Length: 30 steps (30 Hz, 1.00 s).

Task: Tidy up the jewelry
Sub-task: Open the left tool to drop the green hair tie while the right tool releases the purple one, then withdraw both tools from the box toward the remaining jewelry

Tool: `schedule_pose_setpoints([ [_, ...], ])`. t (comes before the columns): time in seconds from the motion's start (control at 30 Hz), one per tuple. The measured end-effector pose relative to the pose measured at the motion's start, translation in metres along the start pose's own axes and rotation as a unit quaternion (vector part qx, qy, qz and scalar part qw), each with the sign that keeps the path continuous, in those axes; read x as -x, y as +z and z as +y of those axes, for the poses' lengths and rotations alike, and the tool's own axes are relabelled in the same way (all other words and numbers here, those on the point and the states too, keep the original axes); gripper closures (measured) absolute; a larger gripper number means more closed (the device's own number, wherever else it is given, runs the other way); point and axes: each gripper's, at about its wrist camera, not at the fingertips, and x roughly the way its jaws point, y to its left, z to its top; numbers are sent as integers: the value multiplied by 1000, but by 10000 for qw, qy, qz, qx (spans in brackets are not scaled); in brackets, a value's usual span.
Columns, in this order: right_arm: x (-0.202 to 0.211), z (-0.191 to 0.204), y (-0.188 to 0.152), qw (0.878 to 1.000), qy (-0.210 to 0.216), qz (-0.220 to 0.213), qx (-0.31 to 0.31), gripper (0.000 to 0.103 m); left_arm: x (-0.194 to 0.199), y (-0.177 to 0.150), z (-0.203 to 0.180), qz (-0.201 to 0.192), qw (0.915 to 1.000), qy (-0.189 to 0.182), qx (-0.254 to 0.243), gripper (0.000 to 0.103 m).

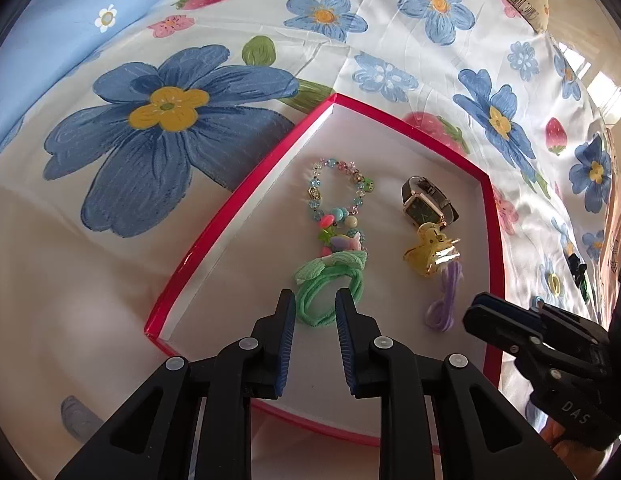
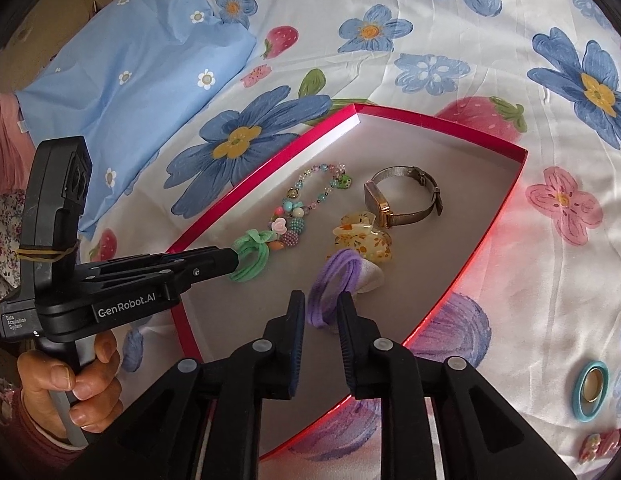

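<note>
We hover both grippers, left (image 1: 314, 312) and right (image 2: 318, 312), slightly parted and seemingly gripping nothing, over the green hair tie (image 1: 324, 288) and purple hair tie (image 2: 336, 290) lying near the red tray's (image 2: 430, 124) near edge, ready to withdraw.

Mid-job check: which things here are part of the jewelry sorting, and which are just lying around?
Job: red box; inside it beaded bracelet, watch, yellow claw clip, green hair tie, purple hair tie; outside it teal ring, pink clip.

Lying about: floral bedsheet, blue pillow.
</note>
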Motion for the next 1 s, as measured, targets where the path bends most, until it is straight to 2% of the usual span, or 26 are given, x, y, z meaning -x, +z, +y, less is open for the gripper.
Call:
schedule_pose_setpoints([
  [0.2, 22, -2, -3, 9997, 27, -218, -102, 69, 16, -4, -2, -120, 9999, -43, 38, 79],
  [0.33, 40, -6, -9, 9991, 31, -377, -195, 69, 29, -8, -5, -210, 9997, -131, 55, 71],
  [0.63, 84, -23, -31, 9968, -95, -653, -445, 68, 52, -20, -29, -266, 9990, -320, -174, 71],
  [1.0, 143, -69, -75, 9894, -556, -935, -959, 64, 57, -35, -80, -111, 9952, -621, -753, 71],
])
